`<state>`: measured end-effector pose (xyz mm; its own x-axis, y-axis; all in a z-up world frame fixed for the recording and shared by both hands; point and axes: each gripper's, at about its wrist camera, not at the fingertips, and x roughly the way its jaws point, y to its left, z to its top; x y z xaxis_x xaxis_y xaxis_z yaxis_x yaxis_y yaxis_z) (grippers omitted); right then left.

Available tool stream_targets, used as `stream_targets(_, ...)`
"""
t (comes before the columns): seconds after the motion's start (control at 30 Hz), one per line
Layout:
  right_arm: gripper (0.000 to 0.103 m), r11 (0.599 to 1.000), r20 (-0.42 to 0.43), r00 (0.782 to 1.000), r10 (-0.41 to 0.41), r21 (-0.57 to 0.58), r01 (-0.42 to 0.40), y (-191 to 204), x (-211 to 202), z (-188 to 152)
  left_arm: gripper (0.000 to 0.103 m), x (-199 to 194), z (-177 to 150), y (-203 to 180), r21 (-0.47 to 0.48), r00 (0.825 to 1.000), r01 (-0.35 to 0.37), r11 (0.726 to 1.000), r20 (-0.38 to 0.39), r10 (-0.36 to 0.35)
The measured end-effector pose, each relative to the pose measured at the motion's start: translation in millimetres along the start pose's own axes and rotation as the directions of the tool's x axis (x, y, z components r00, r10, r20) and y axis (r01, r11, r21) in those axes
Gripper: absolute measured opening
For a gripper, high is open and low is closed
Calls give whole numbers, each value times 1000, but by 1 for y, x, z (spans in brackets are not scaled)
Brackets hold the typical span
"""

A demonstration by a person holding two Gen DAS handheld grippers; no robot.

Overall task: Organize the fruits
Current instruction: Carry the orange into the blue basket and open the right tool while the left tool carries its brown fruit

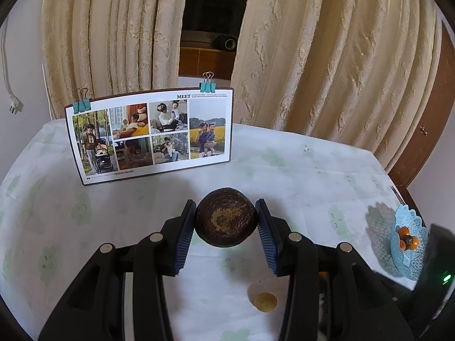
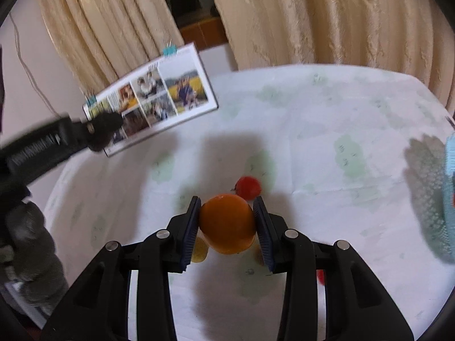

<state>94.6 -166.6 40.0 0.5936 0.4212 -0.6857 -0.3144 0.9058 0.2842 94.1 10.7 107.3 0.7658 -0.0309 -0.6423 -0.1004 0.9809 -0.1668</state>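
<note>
My left gripper (image 1: 226, 218) is shut on a dark brown round fruit (image 1: 226, 217), held above the white tablecloth. A light blue lace basket (image 1: 409, 241) at the right edge holds small orange fruits (image 1: 403, 231). In the right wrist view my right gripper (image 2: 226, 220) is shut on an orange fruit (image 2: 226, 223), lifted off the cloth. A small red fruit (image 2: 248, 186) lies just beyond it. A yellow fruit (image 2: 199, 251) peeks from under the left finger. The left gripper (image 2: 103, 130) with its dark fruit shows at the left of that view.
A photo board (image 1: 150, 135) with teal clips stands at the back left of the table. A flat yellowish piece (image 1: 265, 302) lies on the cloth under my left gripper. Beige curtains hang behind. The basket's edge (image 2: 450, 170) is at the far right. A gloved hand (image 2: 31, 250) is low left.
</note>
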Motion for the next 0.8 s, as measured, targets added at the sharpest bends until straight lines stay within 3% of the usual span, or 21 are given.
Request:
stream_targets(0.4,39,989,145,986,-76,139,56,-63,-71,5,44,-5,-4,-15,37,1000,22,999,6,-22)
stream_targets(0.8,39,928,210,944,-256,328,178,-161,-139,-17,43,-11,-13,-39,93,999,46,995,6,-46)
